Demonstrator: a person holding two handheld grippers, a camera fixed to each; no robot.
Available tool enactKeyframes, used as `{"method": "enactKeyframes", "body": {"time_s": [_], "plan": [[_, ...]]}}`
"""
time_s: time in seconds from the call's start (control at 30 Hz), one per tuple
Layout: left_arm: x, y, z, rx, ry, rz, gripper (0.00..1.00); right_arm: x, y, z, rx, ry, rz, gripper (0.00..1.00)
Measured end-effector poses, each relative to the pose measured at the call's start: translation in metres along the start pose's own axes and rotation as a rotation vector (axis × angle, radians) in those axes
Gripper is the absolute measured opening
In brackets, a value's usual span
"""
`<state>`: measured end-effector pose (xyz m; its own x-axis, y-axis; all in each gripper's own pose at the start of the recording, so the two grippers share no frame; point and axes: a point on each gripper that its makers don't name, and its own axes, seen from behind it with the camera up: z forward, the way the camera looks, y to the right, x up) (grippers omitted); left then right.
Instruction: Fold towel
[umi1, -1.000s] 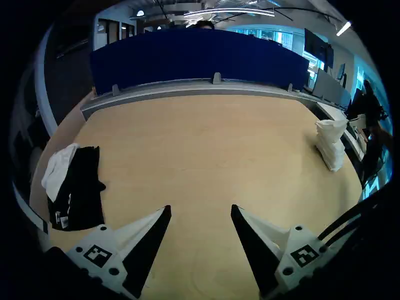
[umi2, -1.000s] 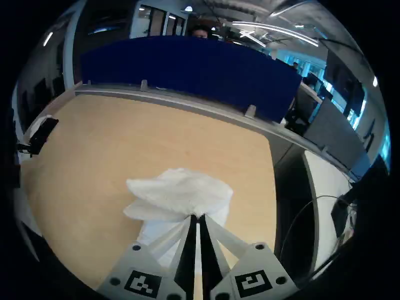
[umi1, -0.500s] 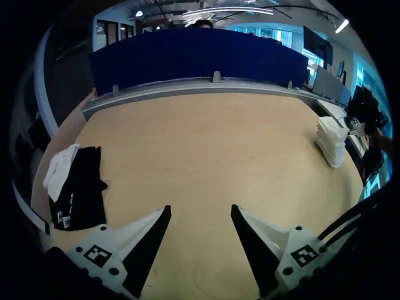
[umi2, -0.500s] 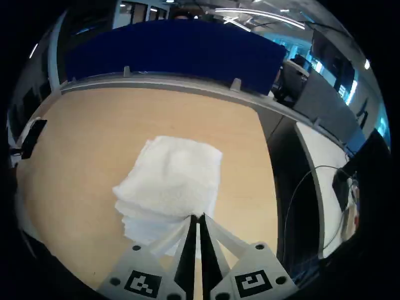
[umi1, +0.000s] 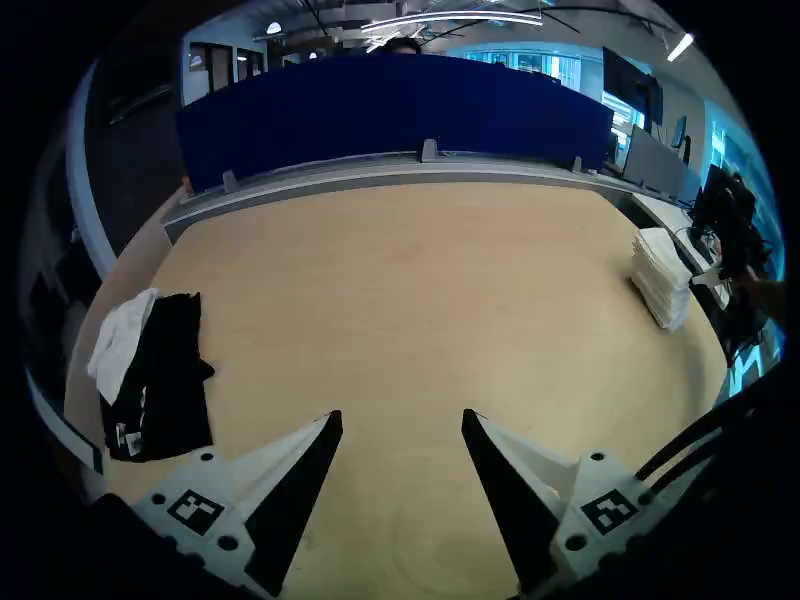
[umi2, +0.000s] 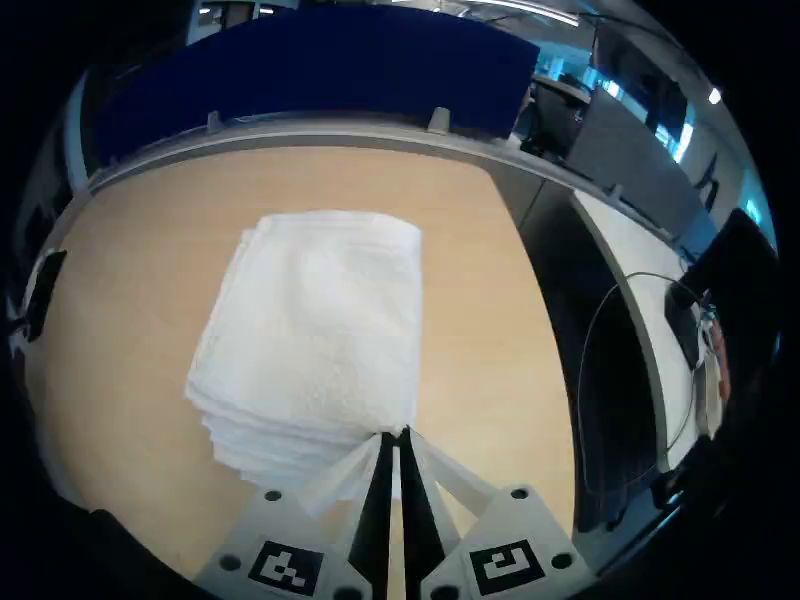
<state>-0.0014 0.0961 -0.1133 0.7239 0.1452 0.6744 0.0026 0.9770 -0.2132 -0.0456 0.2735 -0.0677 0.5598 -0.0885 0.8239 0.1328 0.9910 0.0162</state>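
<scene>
- Left gripper view: the left gripper (umi1: 401, 414) hangs wide open and empty over the table (umi1: 420, 290). Dark and white clothes (umi1: 150, 375) lie at the table's left edge, and the towel stack (umi1: 662, 280) sits at its far right edge.
- Right gripper view, close up: the right gripper (umi2: 397, 435) is pinched on the near edge of the top towel (umi2: 320, 310), which lies flat on that stack.

One table (umi1: 420, 290) carries one stack of towels (umi2: 315, 330), its layers too fine to count, one black cloth (umi1: 165, 380) and one white cloth (umi1: 118, 340). One blue divider (umi1: 400, 110) stands behind it. Two grippers show, the left gripper (umi1: 398, 425) and the right gripper (umi2: 398, 440), with two fingers each.
</scene>
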Motion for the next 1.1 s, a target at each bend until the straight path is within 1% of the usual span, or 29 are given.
{"method": "enactKeyframes", "body": {"time_s": [0.1,0.23,0.37,0.43,0.5,0.63,0.7,0.77,0.83,0.9,1.1], "plan": [[0.001,0.001,0.0,-0.001,0.001,0.0,0.88,-0.004,0.0,0.005,-0.008,-0.008,0.019,0.05],[0.001,0.002,0.001,-0.002,0.001,0.001,0.89,-0.002,0.0,0.005,-0.014,0.004,0.033,0.07],[0.002,0.002,0.001,-0.002,0.001,0.003,0.89,0.0,0.002,0.001,-0.023,0.017,0.03,0.18],[0.002,0.002,0.002,-0.002,0.002,0.002,0.89,0.0,0.003,-0.003,-0.031,0.028,0.023,0.28],[0.002,0.002,0.002,-0.003,0.002,0.0,0.88,0.001,0.005,-0.007,-0.042,0.041,0.013,0.43],[0.005,0.002,0.003,-0.005,0.005,0.0,0.89,0.003,0.007,-0.017,-0.062,0.066,-0.004,0.66],[0.006,0.002,0.004,-0.006,0.006,0.0,0.89,0.004,0.007,-0.021,-0.071,0.078,-0.009,0.75],[0.007,0.002,0.004,-0.008,0.007,0.001,0.89,0.004,0.007,-0.023,-0.073,0.08,-0.011,0.86],[0.008,0.003,0.004,-0.009,0.009,0.001,0.89,0.003,0.007,-0.025,-0.073,0.081,-0.013,0.93],[0.008,0.003,0.004,-0.011,0.012,0.001,0.89,0.002,0.007,-0.027,-0.072,0.08,-0.013,0.97],[0.01,0.003,0.004,-0.015,0.017,0.0,0.89,0.004,0.002,-0.034,-0.066,0.095,-0.012,0.97]]}}
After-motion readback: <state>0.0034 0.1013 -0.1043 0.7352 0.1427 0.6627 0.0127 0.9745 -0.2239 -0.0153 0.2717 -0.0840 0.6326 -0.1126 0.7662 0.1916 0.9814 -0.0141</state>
